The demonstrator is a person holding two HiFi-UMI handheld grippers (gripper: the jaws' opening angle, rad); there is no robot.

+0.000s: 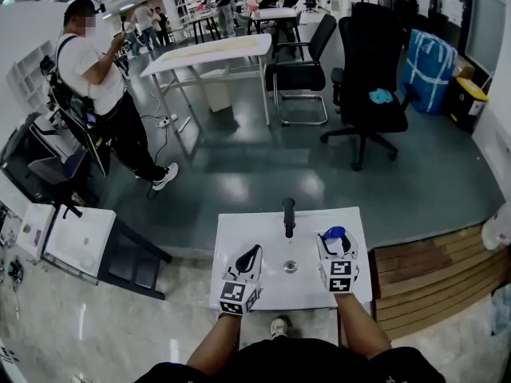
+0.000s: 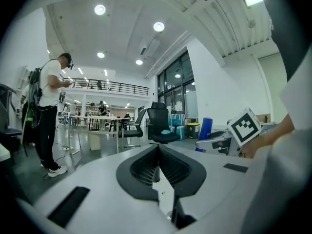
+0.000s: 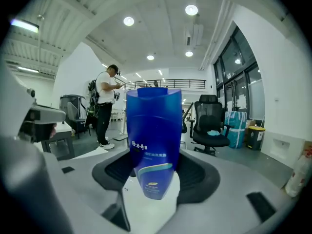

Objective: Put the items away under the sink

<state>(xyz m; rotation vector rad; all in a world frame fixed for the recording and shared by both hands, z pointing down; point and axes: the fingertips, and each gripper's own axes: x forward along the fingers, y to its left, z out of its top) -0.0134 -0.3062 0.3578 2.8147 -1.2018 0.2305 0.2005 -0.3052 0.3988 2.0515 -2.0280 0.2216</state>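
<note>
A white sink (image 1: pixel 239 234) with a black faucet (image 1: pixel 288 216) lies just below me in the head view. Over its right half, my right gripper (image 1: pixel 336 242) is shut on a blue bottle (image 1: pixel 334 233). In the right gripper view the blue bottle (image 3: pixel 152 140), with a printed label, fills the gap between the dark pads (image 3: pixel 197 172) and sticks out past my right gripper (image 3: pixel 153 167). My left gripper (image 1: pixel 250 255) hovers over the sink's left half. Its jaws meet at the tips with nothing between them, as my left gripper (image 2: pixel 157 149) shows in its own view.
A person (image 1: pixel 100 78) stands on the floor at the far left. A black office chair (image 1: pixel 367 94) and a white table (image 1: pixel 211 54) stand beyond the sink. A white cabinet (image 1: pixel 80 242) is to the left, wooden boards (image 1: pixel 431 274) and a white bottle (image 1: pixel 497 228) to the right.
</note>
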